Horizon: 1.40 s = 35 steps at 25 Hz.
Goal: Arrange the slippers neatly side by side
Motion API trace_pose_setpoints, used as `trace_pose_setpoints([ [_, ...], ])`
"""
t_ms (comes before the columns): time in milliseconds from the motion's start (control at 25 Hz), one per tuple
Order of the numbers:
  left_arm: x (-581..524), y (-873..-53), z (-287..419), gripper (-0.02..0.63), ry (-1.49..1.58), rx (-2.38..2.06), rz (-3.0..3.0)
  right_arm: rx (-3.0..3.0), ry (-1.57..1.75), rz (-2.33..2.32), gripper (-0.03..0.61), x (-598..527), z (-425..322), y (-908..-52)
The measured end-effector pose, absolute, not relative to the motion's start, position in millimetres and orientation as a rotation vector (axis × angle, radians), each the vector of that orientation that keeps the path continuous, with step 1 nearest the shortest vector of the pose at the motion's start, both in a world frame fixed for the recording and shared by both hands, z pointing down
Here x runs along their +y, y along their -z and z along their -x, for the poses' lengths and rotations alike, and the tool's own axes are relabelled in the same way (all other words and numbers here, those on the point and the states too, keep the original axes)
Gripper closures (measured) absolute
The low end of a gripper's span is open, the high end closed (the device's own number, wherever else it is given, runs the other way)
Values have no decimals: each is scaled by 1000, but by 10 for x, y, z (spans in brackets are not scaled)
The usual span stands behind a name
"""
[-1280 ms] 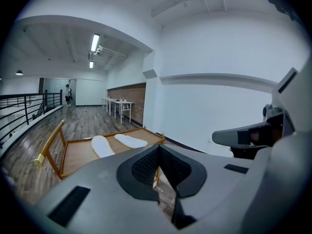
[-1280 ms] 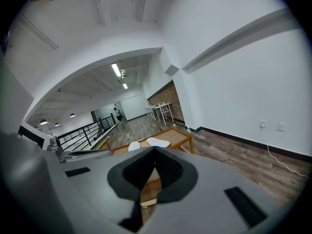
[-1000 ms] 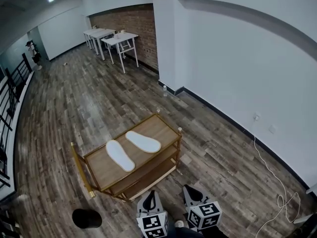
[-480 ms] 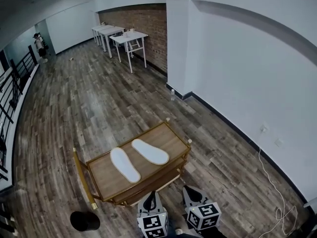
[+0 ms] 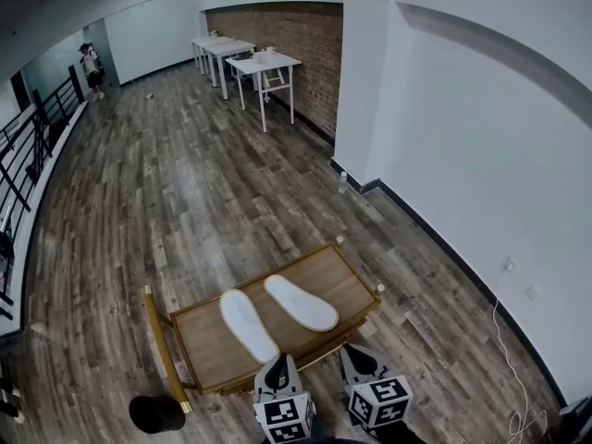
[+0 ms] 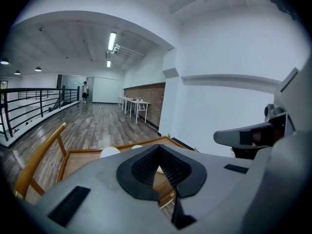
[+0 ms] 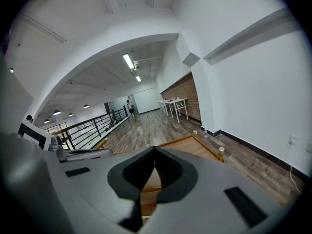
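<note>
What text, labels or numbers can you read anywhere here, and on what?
No readable text in any view.
Left gripper and right gripper: only black-and-white square marker patterns, no letters or digits.
Left slipper and right slipper: plain white, no print visible.

Right gripper [image 7: 155, 152], fingers pressed together, nothing between, wooden rack [image 7: 194, 145] just beyond

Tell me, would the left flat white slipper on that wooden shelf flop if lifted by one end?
Probably: the left flat white slipper looks thin, so it seems light and its free end may droop. Flat on the smooth wooden shelf, it would likely slide rather than roll if pushed.
</note>
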<state>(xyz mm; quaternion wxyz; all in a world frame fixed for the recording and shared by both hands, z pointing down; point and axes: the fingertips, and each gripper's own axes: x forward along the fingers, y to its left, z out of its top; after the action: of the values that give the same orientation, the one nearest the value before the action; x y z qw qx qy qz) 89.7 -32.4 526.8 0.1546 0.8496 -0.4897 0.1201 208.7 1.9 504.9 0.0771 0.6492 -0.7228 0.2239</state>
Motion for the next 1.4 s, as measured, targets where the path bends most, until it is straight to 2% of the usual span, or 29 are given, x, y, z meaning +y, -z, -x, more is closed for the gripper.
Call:
trace_pose_setpoints([
  [680,-876,-5344,-187,612,-313,-1629,-2209,-2297,-651,-1665,580,-824,-1465,-5121],
  [1400,-1268,-5193,-145,612,-250,-1889,-1998,-2437,-596,-1370,580,-1547,-1503,-5048],
])
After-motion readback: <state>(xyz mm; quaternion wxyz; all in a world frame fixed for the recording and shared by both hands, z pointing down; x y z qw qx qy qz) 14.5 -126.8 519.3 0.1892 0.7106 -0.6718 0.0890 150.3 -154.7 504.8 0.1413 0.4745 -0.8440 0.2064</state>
